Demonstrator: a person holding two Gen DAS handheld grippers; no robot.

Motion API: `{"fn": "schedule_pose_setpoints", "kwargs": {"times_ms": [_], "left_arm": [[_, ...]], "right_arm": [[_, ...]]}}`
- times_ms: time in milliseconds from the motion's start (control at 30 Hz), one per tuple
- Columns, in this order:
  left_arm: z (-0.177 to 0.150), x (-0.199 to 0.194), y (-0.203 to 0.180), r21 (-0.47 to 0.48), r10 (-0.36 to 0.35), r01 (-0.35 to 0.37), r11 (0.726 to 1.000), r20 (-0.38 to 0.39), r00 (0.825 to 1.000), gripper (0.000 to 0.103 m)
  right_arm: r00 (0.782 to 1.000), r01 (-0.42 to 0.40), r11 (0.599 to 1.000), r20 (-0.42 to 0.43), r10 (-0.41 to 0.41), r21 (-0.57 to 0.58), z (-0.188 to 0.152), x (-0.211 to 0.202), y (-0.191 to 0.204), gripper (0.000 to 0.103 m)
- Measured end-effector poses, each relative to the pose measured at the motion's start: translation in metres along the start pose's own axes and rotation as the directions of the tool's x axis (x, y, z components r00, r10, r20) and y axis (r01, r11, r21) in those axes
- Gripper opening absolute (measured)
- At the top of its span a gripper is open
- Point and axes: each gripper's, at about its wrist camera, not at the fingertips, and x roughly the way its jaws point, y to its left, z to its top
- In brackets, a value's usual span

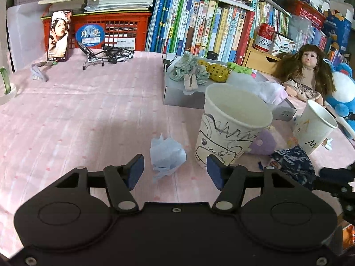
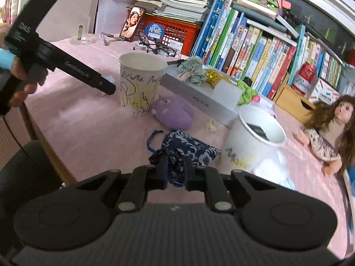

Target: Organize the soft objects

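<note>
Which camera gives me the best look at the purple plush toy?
The right wrist view. There the purple plush toy lies in full sight between the scribbled paper cup and the grey box. In the left wrist view that cup hides most of the toy; only one rounded edge shows.

The left gripper (image 1: 175, 170) points forward and downward, its blue-padded jaws standing well apart with nothing pressed between them. In the right wrist view its black body reaches in from nine o'clock, gripped by a hand (image 2: 21, 82) with a light blue cuff. The right gripper (image 2: 175, 170) also tilts downward, its jaws narrow, clamping dark patterned fabric at twelve o'clock.
</note>
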Motion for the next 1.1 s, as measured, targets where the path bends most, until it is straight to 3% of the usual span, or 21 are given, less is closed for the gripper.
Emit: {"fn": "schedule_pose_setpoints", "kwargs": {"times_ms": [133,300,433,633,700,800,1100], "left_arm": [[-0.001,0.001,-0.002,0.007,0.01,-0.01,1.0,0.012,1.0,0.06],[-0.004,-0.001,-0.003,-0.024,0.039,-0.038,0.999,0.066,0.997,0.06],[-0.013,-0.001,-0.008,-0.045,0.067,-0.062,0.997,0.116,0.991,0.06],[-0.02,0.007,-0.007,-0.07,0.051,-0.046,0.996,0.074,0.996,0.045],[-0.022,0.008,-0.008,-0.058,0.06,-0.056,0.997,0.071,0.996,0.034],[-0.022,0.007,-0.006,-0.06,0.069,-0.065,0.996,0.078,0.995,0.023],[-0.017,-0.008,-0.003,-0.053,0.1,-0.094,0.994,0.127,0.987,0.017]], "right_arm": [[1.0,-0.011,0.993,0.013,0.01,0.115,-0.006,-0.007,-0.014,0.069],[0.999,0.007,0.963,0.036,-0.018,0.268,-0.009,0.0,-0.026,0.082],[0.999,0.025,0.935,0.035,-0.04,0.353,-0.008,0.018,-0.024,0.085],[0.997,0.07,0.907,0.012,-0.082,0.415,-0.005,0.043,-0.015,0.083],[0.997,0.072,0.904,-0.001,-0.079,0.421,-0.006,0.048,-0.013,0.062],[0.997,0.074,0.905,0.0,-0.081,0.419,-0.007,0.048,-0.012,0.055],[0.997,0.054,0.937,0.036,-0.071,0.346,-0.003,0.018,-0.01,0.05]]}}
